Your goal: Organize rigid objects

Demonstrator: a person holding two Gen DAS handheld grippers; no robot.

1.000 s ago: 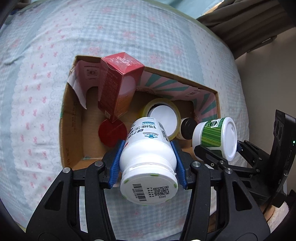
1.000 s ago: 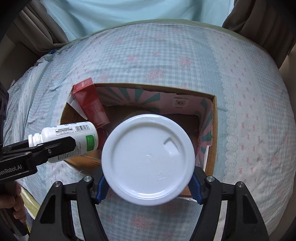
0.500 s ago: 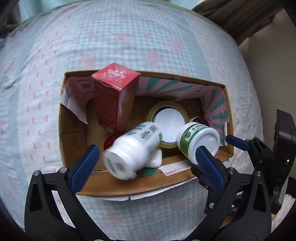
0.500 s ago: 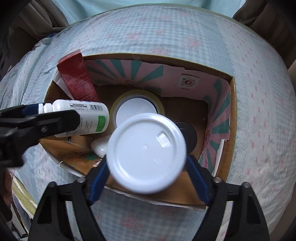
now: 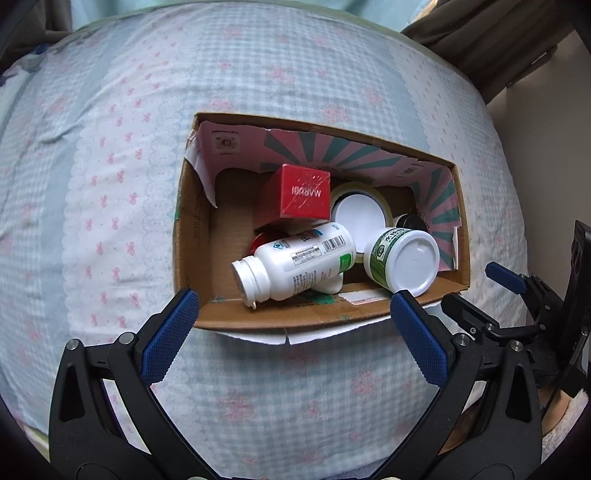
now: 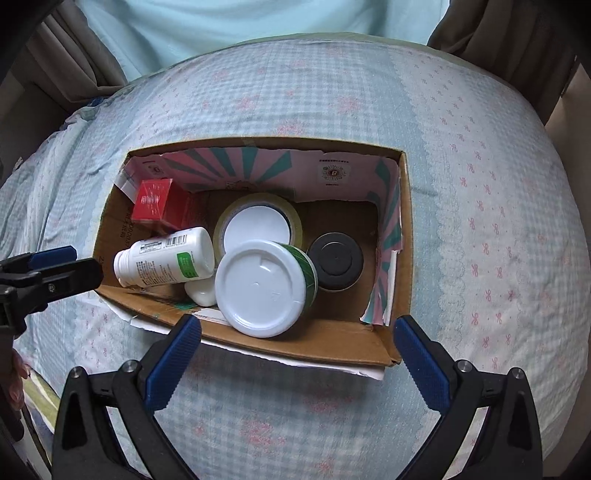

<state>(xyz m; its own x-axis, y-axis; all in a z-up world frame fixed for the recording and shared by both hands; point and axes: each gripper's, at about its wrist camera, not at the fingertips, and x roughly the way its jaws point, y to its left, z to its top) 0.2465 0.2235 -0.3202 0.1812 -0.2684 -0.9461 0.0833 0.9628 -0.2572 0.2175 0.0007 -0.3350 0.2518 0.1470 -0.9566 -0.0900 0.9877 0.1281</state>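
Note:
A cardboard box [image 5: 192, 236] [image 6: 404, 236] sits on the bed. Inside lie a white pill bottle [image 5: 295, 264] [image 6: 166, 260] on its side, a green-labelled jar with a white lid [image 5: 402, 260] [image 6: 264, 286], a red carton [image 5: 304, 192] [image 6: 153, 201], a tape roll [image 5: 360, 212] [image 6: 258, 221] and a black-lidded jar [image 6: 335, 260]. My left gripper [image 5: 295, 336] is open and empty above the box's near edge. My right gripper [image 6: 297, 358] is open and empty above the near edge too.
The bed is covered by a blue checked quilt with pink bows [image 5: 110, 184] [image 6: 498, 240]. Curtains [image 6: 498, 33] hang behind it. The right gripper shows at the right edge of the left wrist view [image 5: 517, 295], and the left gripper at the left edge of the right wrist view [image 6: 48, 273].
Both grippers opened and pulled back. The white pill bottle dropped into the box from the left gripper, and the green-labelled jar dropped in from the right gripper.

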